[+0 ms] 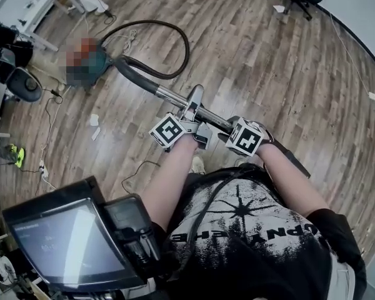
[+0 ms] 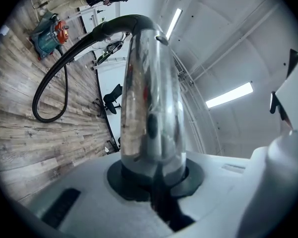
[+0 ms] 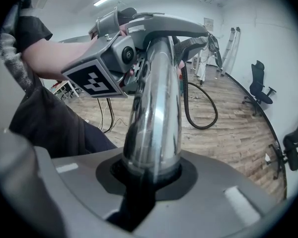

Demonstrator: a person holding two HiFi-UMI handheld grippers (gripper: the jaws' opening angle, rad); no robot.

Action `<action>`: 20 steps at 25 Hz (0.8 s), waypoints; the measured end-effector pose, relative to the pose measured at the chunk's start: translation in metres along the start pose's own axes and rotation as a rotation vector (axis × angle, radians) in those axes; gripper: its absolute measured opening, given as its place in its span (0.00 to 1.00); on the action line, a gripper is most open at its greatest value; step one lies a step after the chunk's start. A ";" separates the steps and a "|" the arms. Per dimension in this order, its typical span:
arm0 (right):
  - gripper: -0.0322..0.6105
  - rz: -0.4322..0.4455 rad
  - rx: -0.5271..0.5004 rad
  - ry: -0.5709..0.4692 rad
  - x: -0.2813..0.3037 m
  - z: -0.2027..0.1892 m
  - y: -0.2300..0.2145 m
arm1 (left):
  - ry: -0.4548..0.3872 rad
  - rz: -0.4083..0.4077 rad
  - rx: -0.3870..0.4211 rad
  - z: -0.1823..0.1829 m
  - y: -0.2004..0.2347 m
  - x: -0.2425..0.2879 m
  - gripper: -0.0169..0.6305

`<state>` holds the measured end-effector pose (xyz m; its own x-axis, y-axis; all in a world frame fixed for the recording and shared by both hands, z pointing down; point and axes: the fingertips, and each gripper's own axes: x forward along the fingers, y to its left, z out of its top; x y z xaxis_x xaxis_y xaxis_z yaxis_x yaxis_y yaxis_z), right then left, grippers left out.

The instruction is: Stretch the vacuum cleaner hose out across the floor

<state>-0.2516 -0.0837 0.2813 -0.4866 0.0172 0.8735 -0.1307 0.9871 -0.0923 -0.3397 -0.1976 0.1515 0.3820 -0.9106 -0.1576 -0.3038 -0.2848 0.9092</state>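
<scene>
Fingers of left gripper (image 1: 186,125) and right gripper (image 1: 232,130) were clamped side by side on the chrome wand (image 1: 172,96), left nearer the black hose (image 1: 182,39), which lay looped on the floor (image 1: 269,61) up-left along the wand's axis, by the vacuum cleaner body (image 1: 99,66)

cleaner (image 2: 48,37) left of hose (image 1: 186,45), on floor (image 1: 269,74)

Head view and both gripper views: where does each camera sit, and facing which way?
Head view: on the head, facing steeply down at tube, hose, floor; left forearm, right forearm show.
Left gripper view: on left gripper, along the tube toward the vacuum cleaner; own body unseen.
Right gripper view: on right gripper, along the tube; left forearm, clothing show.
All share: tube, hose.
</scene>
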 end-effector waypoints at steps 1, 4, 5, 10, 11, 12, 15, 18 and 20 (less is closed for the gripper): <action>0.18 0.002 -0.008 -0.002 -0.007 -0.010 -0.003 | -0.006 0.014 -0.011 -0.010 -0.003 0.005 0.09; 0.18 0.008 -0.034 0.001 -0.028 -0.047 -0.010 | -0.059 -0.029 -0.177 -0.054 -0.027 0.024 0.09; 0.18 0.014 -0.044 -0.002 -0.035 -0.061 -0.012 | -0.067 -0.026 -0.170 -0.068 -0.030 0.028 0.09; 0.17 0.037 -0.080 0.003 -0.064 -0.121 -0.017 | -0.087 0.008 -0.062 -0.122 -0.045 0.046 0.09; 0.17 0.046 -0.086 0.001 -0.067 -0.130 -0.016 | -0.086 0.019 -0.018 -0.129 -0.045 0.046 0.09; 0.17 0.055 -0.095 -0.003 -0.069 -0.138 -0.014 | -0.091 0.029 0.004 -0.136 -0.047 0.046 0.09; 0.17 0.082 -0.129 -0.014 -0.076 -0.154 -0.008 | -0.126 0.061 0.025 -0.152 -0.054 0.041 0.09; 0.18 0.104 -0.172 -0.036 -0.079 -0.157 0.003 | -0.159 0.120 0.076 -0.155 -0.057 0.024 0.09; 0.18 0.117 -0.198 -0.036 -0.079 -0.157 0.011 | -0.195 0.095 0.074 -0.155 -0.066 0.015 0.09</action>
<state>-0.0792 -0.0493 0.2863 -0.5194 0.1317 0.8443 0.0992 0.9907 -0.0934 -0.1791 -0.1461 0.1492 0.1751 -0.9730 -0.1503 -0.3965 -0.2094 0.8938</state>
